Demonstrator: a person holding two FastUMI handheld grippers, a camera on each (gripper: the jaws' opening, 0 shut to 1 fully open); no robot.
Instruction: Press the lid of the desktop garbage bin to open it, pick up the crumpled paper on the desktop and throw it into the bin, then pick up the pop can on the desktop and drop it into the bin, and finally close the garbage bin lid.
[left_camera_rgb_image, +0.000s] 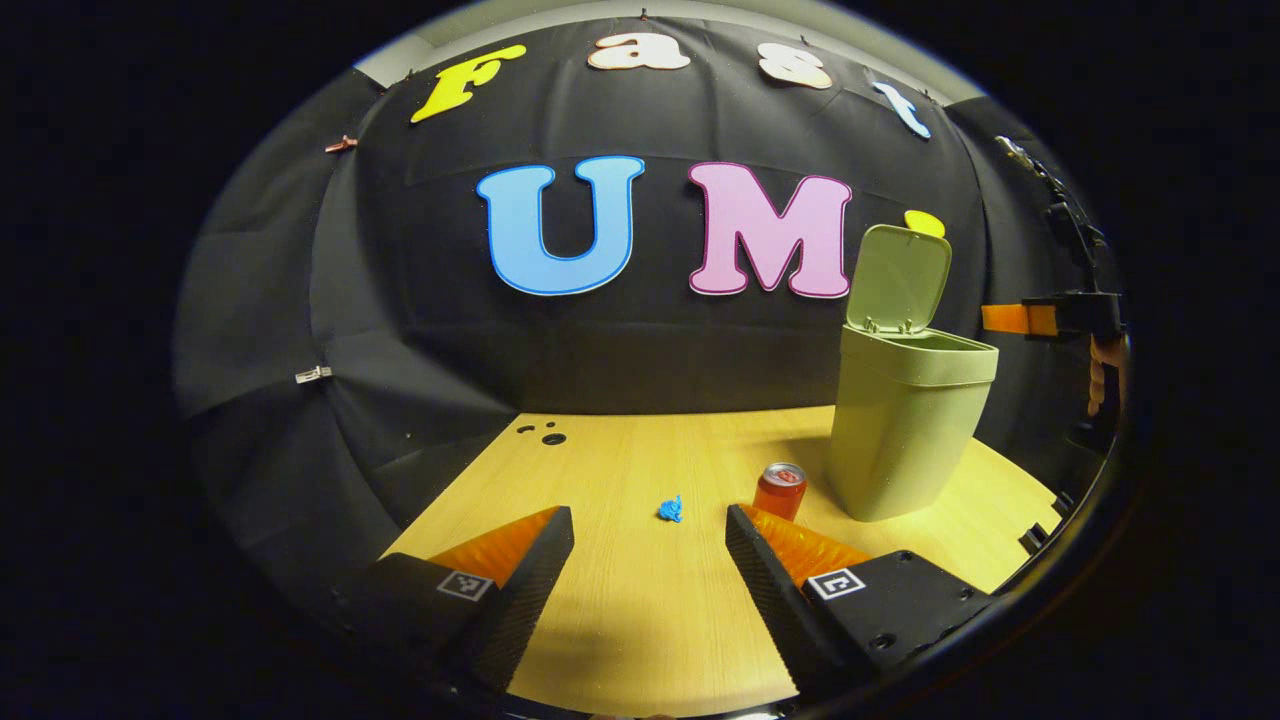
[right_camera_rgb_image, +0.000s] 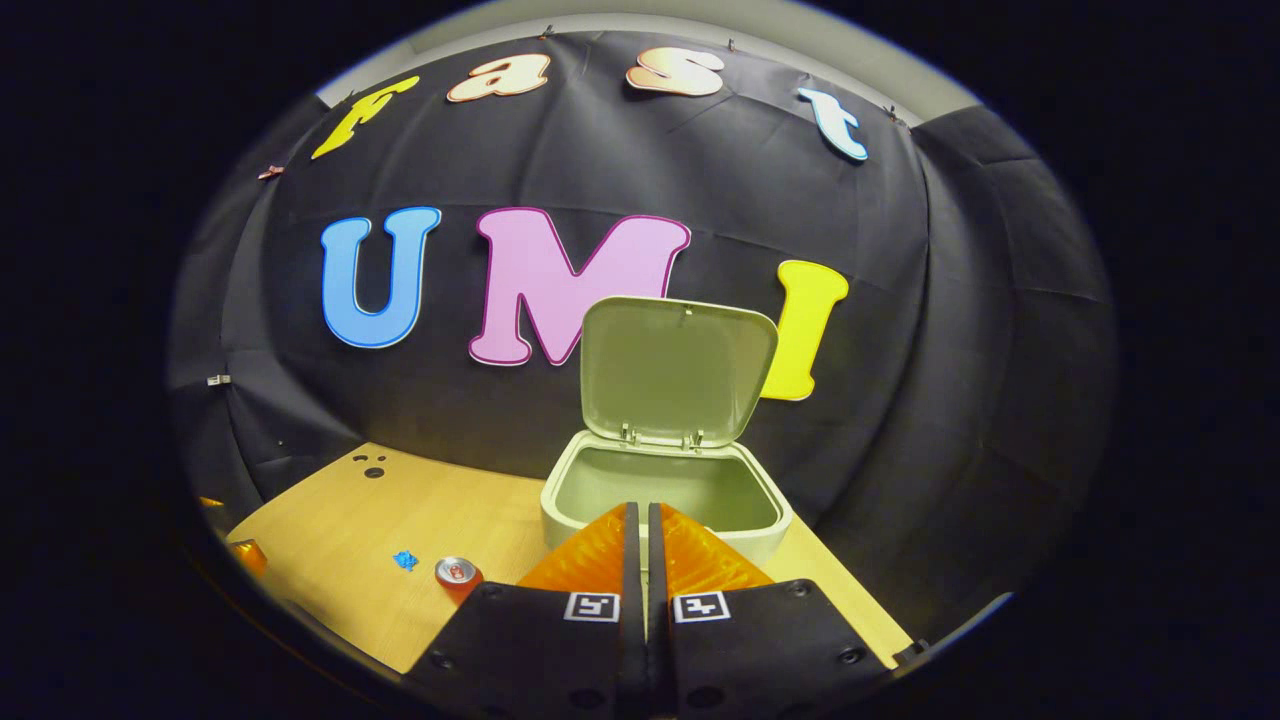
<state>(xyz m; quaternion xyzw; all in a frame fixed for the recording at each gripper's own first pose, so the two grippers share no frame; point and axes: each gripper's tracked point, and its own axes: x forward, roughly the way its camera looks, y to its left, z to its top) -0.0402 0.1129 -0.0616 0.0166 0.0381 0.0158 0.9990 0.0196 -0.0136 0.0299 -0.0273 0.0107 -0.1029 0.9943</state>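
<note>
The pale green desktop bin (left_camera_rgb_image: 905, 430) stands on the wooden table (left_camera_rgb_image: 640, 600) at the right, its lid (left_camera_rgb_image: 897, 277) swung up and open. A small blue crumpled paper (left_camera_rgb_image: 671, 509) lies on the table in front of my left gripper (left_camera_rgb_image: 650, 535), which is open and empty. An orange-red pop can (left_camera_rgb_image: 780, 489) stands upright just left of the bin. In the right gripper view, my right gripper (right_camera_rgb_image: 640, 515) is shut with nothing in it, hovering just above the front rim of the open bin (right_camera_rgb_image: 665, 490). The can (right_camera_rgb_image: 457, 574) and the paper (right_camera_rgb_image: 405, 560) lie to its left.
Small dark holes (left_camera_rgb_image: 545, 433) mark the table's far left corner. The black cloth wall closes in behind and beside the table. At the far right of the left gripper view, the other gripper (left_camera_rgb_image: 1050, 318) and a hand (left_camera_rgb_image: 1100, 375) show above the bin.
</note>
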